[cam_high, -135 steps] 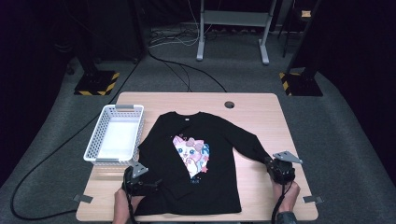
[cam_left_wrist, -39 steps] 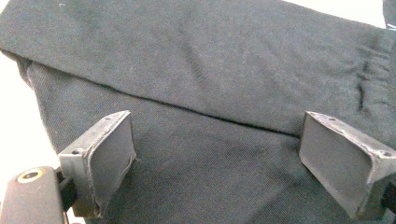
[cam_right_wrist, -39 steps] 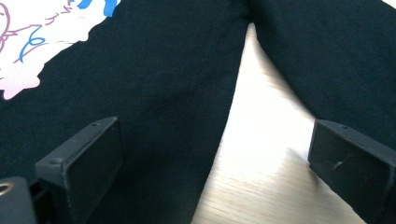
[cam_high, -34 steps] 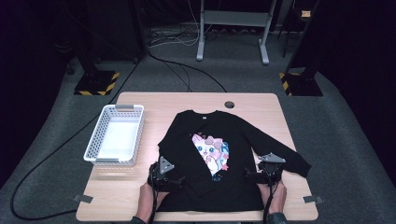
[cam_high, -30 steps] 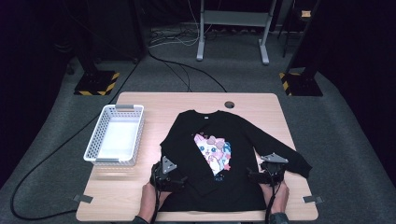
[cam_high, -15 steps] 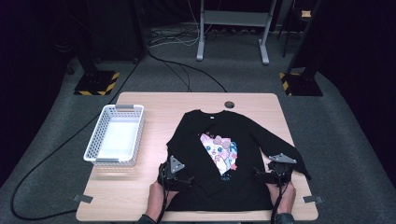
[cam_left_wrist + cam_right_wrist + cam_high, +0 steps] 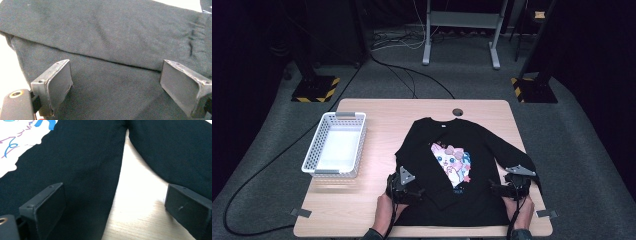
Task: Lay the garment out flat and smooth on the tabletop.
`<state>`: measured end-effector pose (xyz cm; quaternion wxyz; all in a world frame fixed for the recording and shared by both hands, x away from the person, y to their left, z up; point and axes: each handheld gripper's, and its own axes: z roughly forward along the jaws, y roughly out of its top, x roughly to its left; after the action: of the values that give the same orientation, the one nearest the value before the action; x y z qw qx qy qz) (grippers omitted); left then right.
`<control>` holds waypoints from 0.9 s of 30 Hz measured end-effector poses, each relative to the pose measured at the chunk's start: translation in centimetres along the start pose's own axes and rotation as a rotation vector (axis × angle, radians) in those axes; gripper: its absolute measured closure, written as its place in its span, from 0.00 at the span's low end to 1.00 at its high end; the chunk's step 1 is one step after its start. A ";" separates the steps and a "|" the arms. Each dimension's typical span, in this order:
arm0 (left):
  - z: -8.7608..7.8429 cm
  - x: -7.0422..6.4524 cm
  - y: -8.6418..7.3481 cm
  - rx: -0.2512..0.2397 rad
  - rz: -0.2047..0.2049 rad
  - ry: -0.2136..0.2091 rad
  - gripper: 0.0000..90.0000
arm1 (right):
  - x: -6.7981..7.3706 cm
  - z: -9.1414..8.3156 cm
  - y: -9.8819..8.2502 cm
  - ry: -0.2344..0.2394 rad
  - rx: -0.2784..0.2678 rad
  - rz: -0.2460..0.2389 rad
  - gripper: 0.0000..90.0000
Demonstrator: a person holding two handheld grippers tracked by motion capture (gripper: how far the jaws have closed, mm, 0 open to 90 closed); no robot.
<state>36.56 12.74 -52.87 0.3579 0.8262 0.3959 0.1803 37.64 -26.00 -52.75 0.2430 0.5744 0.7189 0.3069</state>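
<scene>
Lying flat on the table (image 7: 377, 112), the black shirt (image 7: 462, 200) sits right of the white basket (image 7: 334, 145) — left gripper (image 7: 414, 192) and right gripper (image 7: 497, 189) at its lower edges, jaws wide apart, gripping nothing.

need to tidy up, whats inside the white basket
The white basket on the table looks empty: its pale floor shows bare. The strip behind its near wall is hidden.

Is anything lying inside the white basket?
No, the white basket sits with a bare bottom on the table, left of the black shirt.
</scene>
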 end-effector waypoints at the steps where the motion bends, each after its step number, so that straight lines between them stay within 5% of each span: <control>1: 0.0 0.0 0.0 0.000 -0.001 0.000 0.12 | -0.1 0.0 0.0 0.000 0.000 0.001 0.03; 10: -0.2 0.2 -0.1 0.012 -0.005 -0.012 0.09 | 0.1 -0.2 -0.2 0.008 -0.026 -0.026 0.07; 15: -1.8 0.0 0.2 -0.050 -0.034 -0.020 0.05 | 0.1 -0.2 -0.2 0.009 -0.027 -0.026 0.07; 21: -2.1 -1.9 2.2 -0.051 0.021 -0.061 0.03 | 0.0 -0.2 -0.2 0.011 -0.026 -0.024 0.07; 27: -0.6 -4.7 3.9 -0.022 0.080 -0.111 0.01 | 0.0 -0.2 -0.2 0.014 -0.025 -0.023 0.07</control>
<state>35.34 7.69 -49.68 0.3808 0.8462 0.3400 0.1526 37.38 -26.05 -52.81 0.2487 0.5611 0.7231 0.3170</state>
